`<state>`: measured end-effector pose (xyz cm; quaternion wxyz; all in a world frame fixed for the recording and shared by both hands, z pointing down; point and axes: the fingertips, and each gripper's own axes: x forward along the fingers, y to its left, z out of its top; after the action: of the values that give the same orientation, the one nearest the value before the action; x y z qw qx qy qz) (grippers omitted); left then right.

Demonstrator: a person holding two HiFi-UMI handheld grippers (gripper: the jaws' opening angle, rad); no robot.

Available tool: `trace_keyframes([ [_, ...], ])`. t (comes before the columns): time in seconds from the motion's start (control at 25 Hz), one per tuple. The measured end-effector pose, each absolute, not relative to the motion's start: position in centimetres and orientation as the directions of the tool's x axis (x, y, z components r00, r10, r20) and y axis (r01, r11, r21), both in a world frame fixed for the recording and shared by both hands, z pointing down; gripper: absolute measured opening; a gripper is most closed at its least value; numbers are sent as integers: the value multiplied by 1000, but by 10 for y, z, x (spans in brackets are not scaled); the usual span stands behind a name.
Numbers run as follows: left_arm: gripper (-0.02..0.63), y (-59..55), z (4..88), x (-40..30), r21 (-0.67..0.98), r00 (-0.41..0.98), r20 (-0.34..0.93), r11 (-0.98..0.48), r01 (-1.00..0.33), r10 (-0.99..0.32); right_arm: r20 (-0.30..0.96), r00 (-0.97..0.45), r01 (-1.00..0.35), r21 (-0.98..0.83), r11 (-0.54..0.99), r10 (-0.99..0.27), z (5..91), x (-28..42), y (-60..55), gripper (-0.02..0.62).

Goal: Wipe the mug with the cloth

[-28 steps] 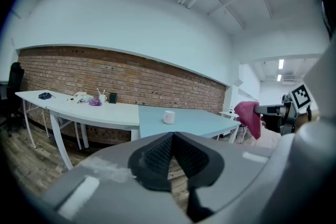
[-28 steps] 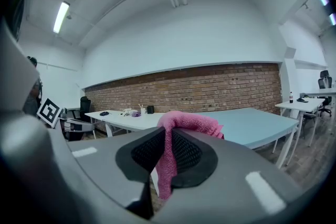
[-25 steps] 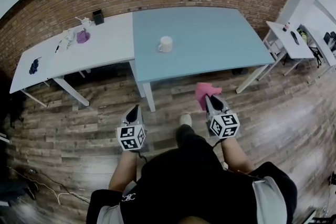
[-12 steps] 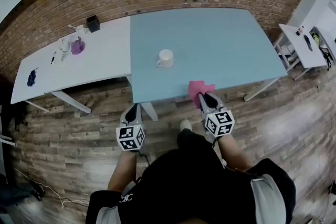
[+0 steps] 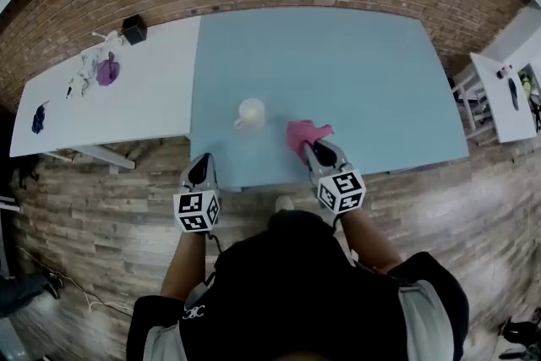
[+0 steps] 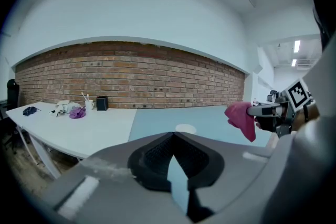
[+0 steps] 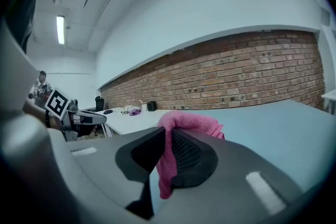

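Observation:
A white mug (image 5: 251,112) stands on the light blue table (image 5: 355,63), a short way in from its front edge. In the left gripper view only the rim of the mug (image 6: 185,128) shows above the jaws. My right gripper (image 5: 317,152) is shut on a pink cloth (image 5: 303,134), which hangs over the table just right of the mug. The cloth (image 7: 184,128) is pinched between the right gripper's (image 7: 168,131) pads and droops below them. My left gripper (image 5: 201,167) is shut and empty at the table's front left corner, short of the mug. From the left gripper (image 6: 172,136) the cloth (image 6: 241,119) shows at the right.
A white table (image 5: 144,97) adjoins the blue one on the left, carrying a purple cloth (image 5: 106,70), a black box (image 5: 133,29) and a dark item (image 5: 38,118). A brick wall runs behind both. A small white table (image 5: 499,89) stands far right. The floor is wood.
The person has stepped up to the blue table. Both grippers now reach its front edge, and the pink cloth has come from over the floor to over the tabletop beside the mug.

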<state>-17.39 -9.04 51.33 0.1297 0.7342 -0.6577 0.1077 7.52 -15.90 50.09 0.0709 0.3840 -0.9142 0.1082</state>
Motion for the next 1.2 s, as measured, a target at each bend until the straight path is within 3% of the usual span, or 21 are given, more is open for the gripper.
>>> trace_keyframes([
  [0.24,8,-112,513,-175,40,46,354,-34,-999,-934,262,-778,-615,-134,777,-570,504,55,-188,43],
  [0.4,8,-121,525,-170,44,76,381,-63,-997,-921,301,-794,-584,-138,800,-528,519,39,-193,44],
  [0.6,13,-144,545,-162,25,153,428,-158,-987,-891,369,-758,-626,-175,760,-539,545,35,-196,44],
  [0.68,55,-152,549,-156,23,185,440,-194,-981,-879,401,-742,-642,-192,743,-537,556,38,-196,44],
  [0.96,83,-169,575,-148,54,260,469,-266,-962,-844,481,-707,-654,-166,738,-519,578,35,-200,44],
  [1.2,92,-183,607,-146,29,255,525,-282,-959,-812,514,-659,-702,-159,694,-549,582,38,-213,44],
])
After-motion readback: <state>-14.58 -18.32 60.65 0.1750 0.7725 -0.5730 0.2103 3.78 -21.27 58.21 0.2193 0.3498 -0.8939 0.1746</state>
